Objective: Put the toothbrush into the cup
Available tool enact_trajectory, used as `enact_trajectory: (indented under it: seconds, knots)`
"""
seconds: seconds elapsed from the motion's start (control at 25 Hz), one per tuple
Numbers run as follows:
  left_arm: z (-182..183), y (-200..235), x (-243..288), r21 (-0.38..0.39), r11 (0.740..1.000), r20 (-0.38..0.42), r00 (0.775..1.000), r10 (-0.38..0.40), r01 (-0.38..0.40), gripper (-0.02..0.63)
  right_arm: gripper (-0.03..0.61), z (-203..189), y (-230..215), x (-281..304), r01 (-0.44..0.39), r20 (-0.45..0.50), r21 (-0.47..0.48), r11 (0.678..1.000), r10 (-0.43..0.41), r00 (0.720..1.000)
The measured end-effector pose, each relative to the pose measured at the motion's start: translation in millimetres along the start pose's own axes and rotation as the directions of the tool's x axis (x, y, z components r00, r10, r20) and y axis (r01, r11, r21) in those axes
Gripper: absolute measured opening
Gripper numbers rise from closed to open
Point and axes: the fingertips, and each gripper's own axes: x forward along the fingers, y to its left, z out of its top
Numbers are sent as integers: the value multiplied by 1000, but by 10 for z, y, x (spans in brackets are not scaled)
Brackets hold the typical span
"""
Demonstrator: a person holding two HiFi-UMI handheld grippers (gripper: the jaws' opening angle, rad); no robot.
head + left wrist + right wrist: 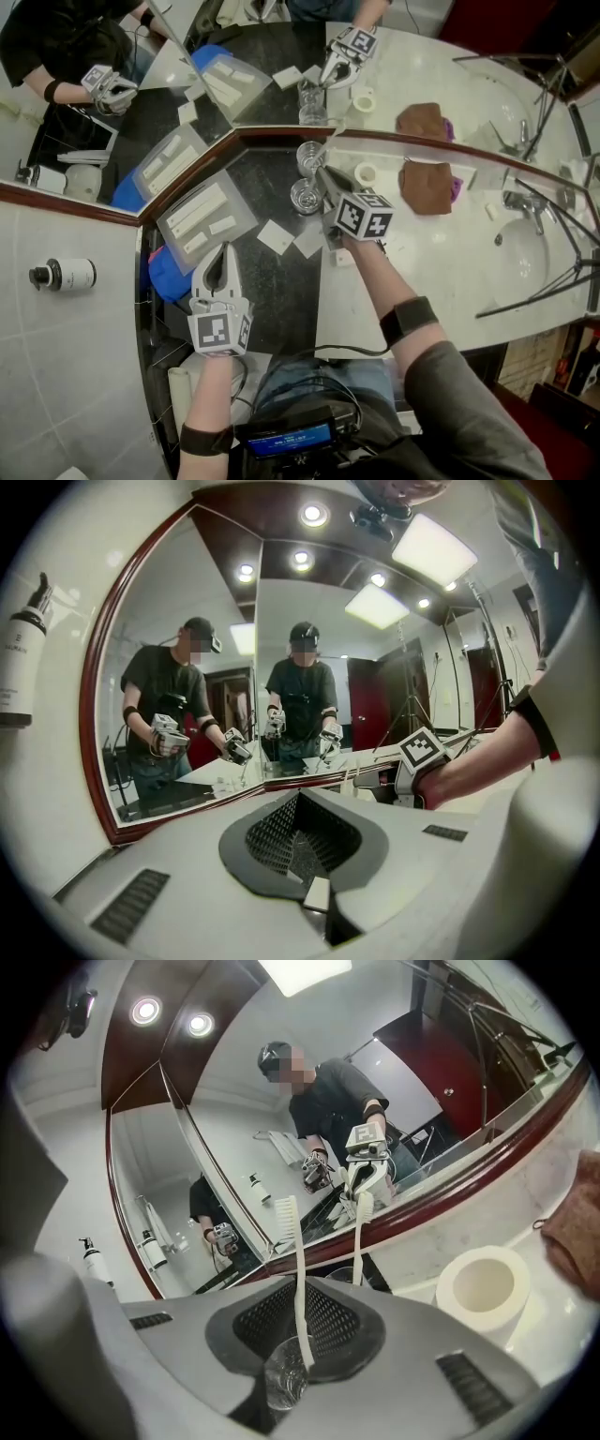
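In the right gripper view a white toothbrush stands upright between the jaws, bristle head up, and my right gripper is shut on its lower end. A clear glassy shape shows in the gap just below the grip. Behind it a second white toothbrush rises in front of the mirror trim. In the head view the right gripper is beside the clear glass cup, close to the mirror. My left gripper hangs shut and empty over the dark counter; its pads meet in the left gripper view.
A white ring-shaped roll and a brown cloth lie right of the cup. The sink and tap are further right. Clear packets and white cards lie on the dark counter. The mirror trim runs behind.
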Motion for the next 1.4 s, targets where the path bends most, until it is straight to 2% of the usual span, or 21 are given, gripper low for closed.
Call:
enact_trajectory:
  seconds: [0.4, 0.72, 0.96, 1.12, 1.24, 1.4]
  knots:
    - [164, -62, -142, -13, 1000, 41, 999, 21, -21, 2, 52, 579, 360, -412, -39, 40, -118, 992, 44, 998]
    - [365, -234, -137, -24, 999, 96, 995, 25, -22, 2, 52, 854, 718, -1044, -93, 3, -261, 961, 97, 995]
    - [446, -383, -171, -28, 999, 98, 995, 24, -21, 2, 52, 665, 854, -1480, -129, -81, -349, 928, 107, 991]
    - [471, -419, -214, -32, 999, 79, 996, 37, -35, 3, 52, 434, 881, -1609, -170, -184, -437, 883, 97, 978]
    - [436, -388, -258, -31, 998, 66, 996, 51, -49, 2, 52, 188, 961, -1652, -228, -287, -494, 839, 90, 954]
    - [333, -305, -352, -39, 996, 46, 996, 79, -77, 3, 52, -245, 1015, -1672, -305, -417, -533, 789, 68, 906]
